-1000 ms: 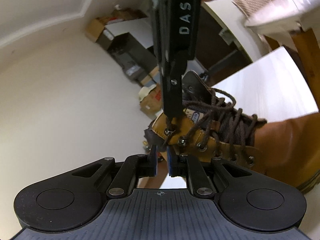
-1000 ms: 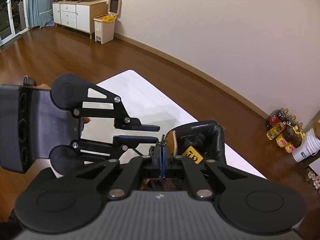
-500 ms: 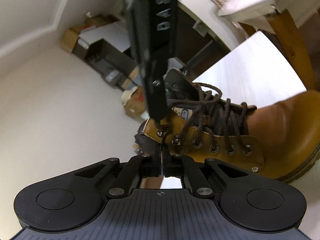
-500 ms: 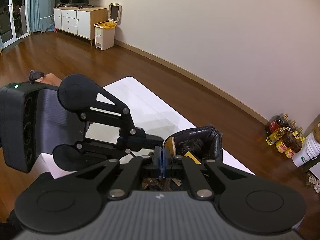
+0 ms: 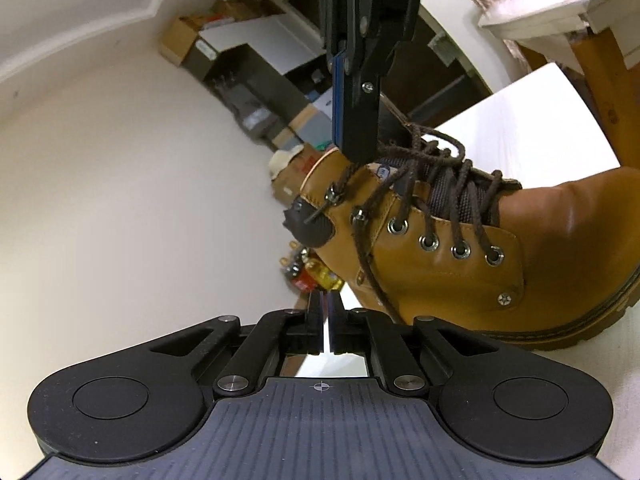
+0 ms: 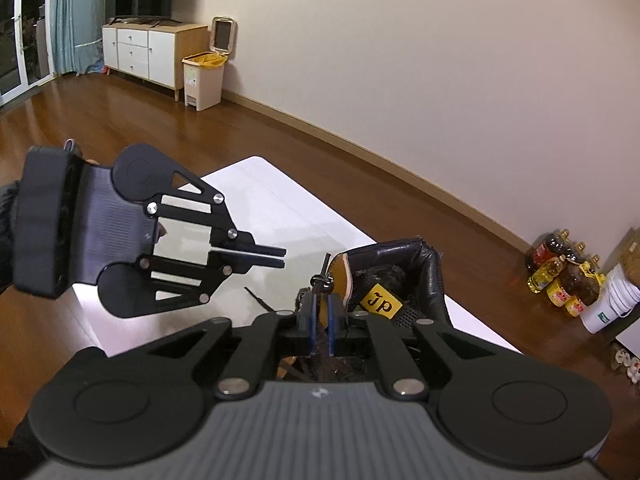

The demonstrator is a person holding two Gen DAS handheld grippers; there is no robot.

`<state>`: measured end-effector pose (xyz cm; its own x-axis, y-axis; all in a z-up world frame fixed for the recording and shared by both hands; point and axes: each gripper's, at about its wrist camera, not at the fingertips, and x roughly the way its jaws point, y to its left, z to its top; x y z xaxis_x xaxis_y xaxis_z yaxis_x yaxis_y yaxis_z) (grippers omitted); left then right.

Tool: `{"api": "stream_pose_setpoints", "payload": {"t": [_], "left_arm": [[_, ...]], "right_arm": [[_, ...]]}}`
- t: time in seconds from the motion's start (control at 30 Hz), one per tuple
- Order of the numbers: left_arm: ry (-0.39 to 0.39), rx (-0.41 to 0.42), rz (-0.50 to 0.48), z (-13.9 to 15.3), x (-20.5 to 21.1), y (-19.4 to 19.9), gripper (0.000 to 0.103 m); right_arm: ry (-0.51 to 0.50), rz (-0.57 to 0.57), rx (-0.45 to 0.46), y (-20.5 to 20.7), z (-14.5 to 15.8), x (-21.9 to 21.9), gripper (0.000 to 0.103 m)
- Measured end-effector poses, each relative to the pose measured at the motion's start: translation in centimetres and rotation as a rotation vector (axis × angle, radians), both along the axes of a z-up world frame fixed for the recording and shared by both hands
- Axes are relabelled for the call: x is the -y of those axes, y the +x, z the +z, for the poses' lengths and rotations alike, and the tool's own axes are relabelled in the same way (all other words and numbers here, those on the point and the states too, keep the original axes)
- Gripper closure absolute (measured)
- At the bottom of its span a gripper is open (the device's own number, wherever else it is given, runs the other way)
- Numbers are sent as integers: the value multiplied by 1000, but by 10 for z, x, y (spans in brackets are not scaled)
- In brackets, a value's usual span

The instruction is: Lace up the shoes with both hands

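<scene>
A tan boot [image 5: 460, 280] with dark brown laces [image 5: 440, 168] stands on a white table [image 5: 540, 120]. My right gripper [image 5: 354, 158] comes down at the boot's collar, shut on the lace just above the top hook [image 5: 331, 196]. In the right wrist view its blue pads [image 6: 329, 320] pinch that lace beside the boot's opening [image 6: 400, 276]. My left gripper [image 5: 325, 320] sits off the boot's side, shut to a sliver with nothing between the pads. It also shows as the left gripper [image 6: 283, 257] over the table. A loose lace end [image 6: 256, 298] lies on the table.
The white table [image 6: 280, 200] stands on a wooden floor. Oil bottles [image 6: 560, 276] and a white bucket [image 6: 608, 304] stand by the wall at right. A bin [image 6: 202, 80] and cabinet [image 6: 140, 52] are far off. Cardboard boxes [image 5: 288, 184] sit behind the boot.
My left gripper closed near the top hook, then drew back from the boot with nothing visible in it. The right gripper stayed shut on the lace at the collar.
</scene>
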<state>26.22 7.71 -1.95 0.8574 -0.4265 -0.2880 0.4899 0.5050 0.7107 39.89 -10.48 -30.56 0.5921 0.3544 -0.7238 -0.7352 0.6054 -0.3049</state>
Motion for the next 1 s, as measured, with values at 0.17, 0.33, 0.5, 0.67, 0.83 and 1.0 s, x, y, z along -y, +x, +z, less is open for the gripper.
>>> {"api": "stream_pose_setpoints", "payload": {"t": [0.17,0.33,0.5,0.67,0.83,1.0], "left_arm": [[-17,21,-12,-2,4,-1,98],[-42,41,-70,5,1,-2,93],[-35,35,-125,8,1,1,90],[30,83,-127,5,8,7,86],[61,97,-159,9,15,12,86],[105,103,-163,3,19,9,86]], "right_arm": [[-116,45,87,-11,-15,-12,91],[-204,63,189,-19,-20,-23,99],[-305,116,262,-25,-28,-37,99],[-291,119,243,-22,-26,-37,99],[-297,114,258,-29,-24,-32,99],[-304,98,268,-31,-25,-28,99]]}}
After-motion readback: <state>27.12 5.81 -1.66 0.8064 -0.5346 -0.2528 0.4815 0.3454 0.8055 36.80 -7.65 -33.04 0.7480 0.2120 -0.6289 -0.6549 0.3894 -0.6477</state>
